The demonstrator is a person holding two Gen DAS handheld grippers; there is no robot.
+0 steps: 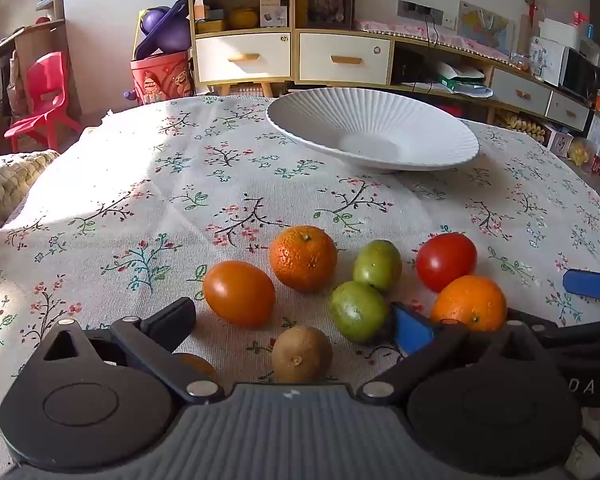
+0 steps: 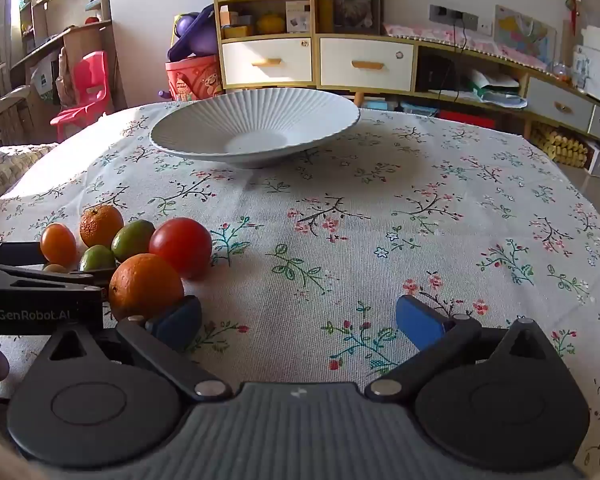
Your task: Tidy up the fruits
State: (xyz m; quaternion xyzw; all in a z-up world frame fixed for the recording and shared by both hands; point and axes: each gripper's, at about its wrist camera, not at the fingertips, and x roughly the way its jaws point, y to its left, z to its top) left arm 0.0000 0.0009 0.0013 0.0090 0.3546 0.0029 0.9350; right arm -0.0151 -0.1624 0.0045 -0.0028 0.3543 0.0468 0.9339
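My left tool (image 1: 292,320) is spread wide over the fruit cluster on the table (image 1: 140,184), with the kiwi (image 1: 301,354) between its fingers. My right tool (image 2: 298,320) gapes wide and empty, the near orange (image 2: 146,286) touching its left finger. The white plate (image 2: 256,128) sits well beyond.

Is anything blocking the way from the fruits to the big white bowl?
No. Between the fruit pile, such as the red tomato and the orange, and the white bowl lies only bare flowered tablecloth. Nothing visible stands there.
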